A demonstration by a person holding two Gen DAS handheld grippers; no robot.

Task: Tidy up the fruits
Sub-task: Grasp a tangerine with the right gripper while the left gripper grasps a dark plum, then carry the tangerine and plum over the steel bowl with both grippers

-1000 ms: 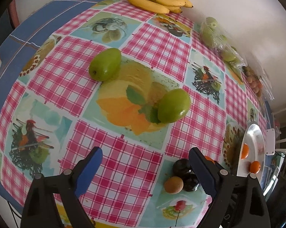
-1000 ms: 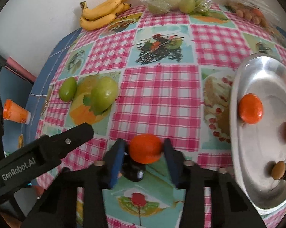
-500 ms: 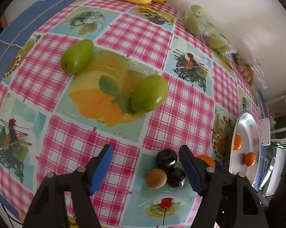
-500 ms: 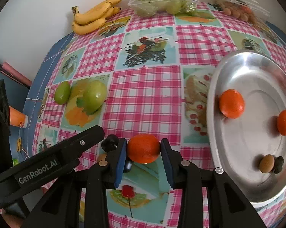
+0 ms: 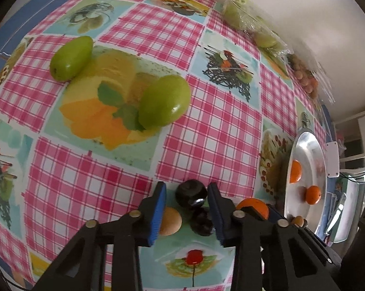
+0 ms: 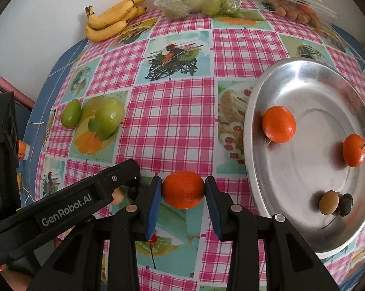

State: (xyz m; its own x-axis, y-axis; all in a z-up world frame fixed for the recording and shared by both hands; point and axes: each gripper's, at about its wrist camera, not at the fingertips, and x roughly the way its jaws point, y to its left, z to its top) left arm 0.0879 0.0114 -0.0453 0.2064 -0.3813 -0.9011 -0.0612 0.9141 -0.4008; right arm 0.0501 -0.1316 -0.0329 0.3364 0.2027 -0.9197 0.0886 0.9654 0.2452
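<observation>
My right gripper (image 6: 183, 191) is shut on an orange (image 6: 183, 189) and holds it above the checked tablecloth, left of the silver tray (image 6: 262, 169). The tray holds two oranges (image 6: 278, 124), a brown fruit (image 6: 328, 202) and a dark fruit (image 6: 345, 201). My left gripper (image 5: 186, 195) is open, its fingers on either side of a dark plum (image 5: 191, 194). A second dark plum (image 5: 202, 222) and a brown fruit (image 5: 170, 220) lie just below it. The held orange also shows in the left wrist view (image 5: 252, 208).
Two green mangoes (image 5: 164, 101) (image 5: 71, 58) lie on the left middle of the table. Bananas (image 6: 112, 20), a bag of green fruit (image 6: 197, 3) and a bag of small brown fruit (image 6: 296, 12) stand along the back wall. An orange cup (image 6: 22, 149) is off the left edge.
My left gripper has moved forward and down over the dark plums and narrowed around one. My right gripper has carried the orange toward the tray.
</observation>
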